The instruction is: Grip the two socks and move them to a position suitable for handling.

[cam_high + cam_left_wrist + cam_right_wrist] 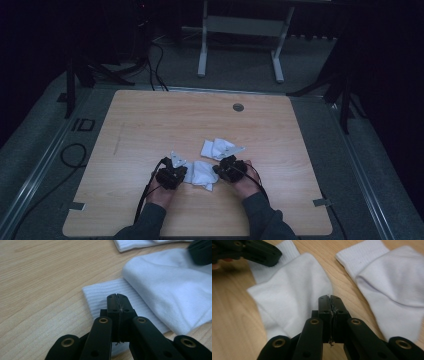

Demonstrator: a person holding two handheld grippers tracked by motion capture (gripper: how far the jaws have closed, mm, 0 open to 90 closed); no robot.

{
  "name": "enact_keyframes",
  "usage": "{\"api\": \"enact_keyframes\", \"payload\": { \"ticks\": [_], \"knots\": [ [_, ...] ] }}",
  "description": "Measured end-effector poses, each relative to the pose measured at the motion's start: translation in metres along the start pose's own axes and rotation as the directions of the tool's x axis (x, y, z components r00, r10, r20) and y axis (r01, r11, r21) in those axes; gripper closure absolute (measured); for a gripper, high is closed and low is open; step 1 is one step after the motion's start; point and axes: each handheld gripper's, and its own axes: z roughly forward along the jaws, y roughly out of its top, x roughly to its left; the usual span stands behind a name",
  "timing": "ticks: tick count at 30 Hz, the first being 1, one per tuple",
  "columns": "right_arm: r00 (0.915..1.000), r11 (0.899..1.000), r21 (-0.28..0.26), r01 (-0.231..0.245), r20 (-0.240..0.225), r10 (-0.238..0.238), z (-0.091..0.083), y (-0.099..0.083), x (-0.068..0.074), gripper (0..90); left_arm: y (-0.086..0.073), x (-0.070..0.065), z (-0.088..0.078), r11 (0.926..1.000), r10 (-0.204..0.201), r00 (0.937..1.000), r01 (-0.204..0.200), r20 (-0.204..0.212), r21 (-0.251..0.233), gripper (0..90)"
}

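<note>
Two white socks lie on the wooden table (150, 125). The nearer sock (200, 174) sits folded between my two grippers; the second sock (216, 148) lies just beyond it. My left gripper (184, 173) is shut, and in the left gripper view its tips (117, 296) rest over the ribbed cuff (98, 295) of the nearer sock (162, 287), with no cloth seen between the jaws. My right gripper (329, 298) is also shut, its tips at the edge of the nearer sock (292, 290). The second sock (392, 277) lies to the right there.
A round grommet (238, 107) sits near the table's far edge. Cables trail off the table's left side (75, 155). A white desk frame (240, 40) stands on the floor beyond. Bare wood spreads to the left and far side of the socks.
</note>
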Motion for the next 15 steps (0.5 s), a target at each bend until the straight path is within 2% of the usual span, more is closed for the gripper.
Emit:
{"api": "enact_keyframes", "payload": {
  "ticks": [5, 10, 15],
  "knots": [
    [0.9991, 1.0, -0.015, 0.024, 0.034, -0.024, -0.023, -0.012, 0.0, 88.0, 0.0, 0.0, 0.0, 1.0, 0.005, 1.0, -0.005, -0.002, -0.001, 89.6],
    [0.9976, 1.0, -0.012, 0.02, 0.067, -0.019, -0.038, -0.028, -0.004, 88.0, -0.001, 0.0, 0.0, 1.0, 0.007, 1.0, -0.007, -0.003, -0.003, 89.6],
    [0.995, 1.0, -0.006, -0.007, 0.1, 0.008, -0.048, -0.04, -0.014, 88.0, -0.001, 0.0, 0.0, 0.9999, 0.01, 0.9999, -0.01, -0.002, -0.004, 89.5]
  ]
}}
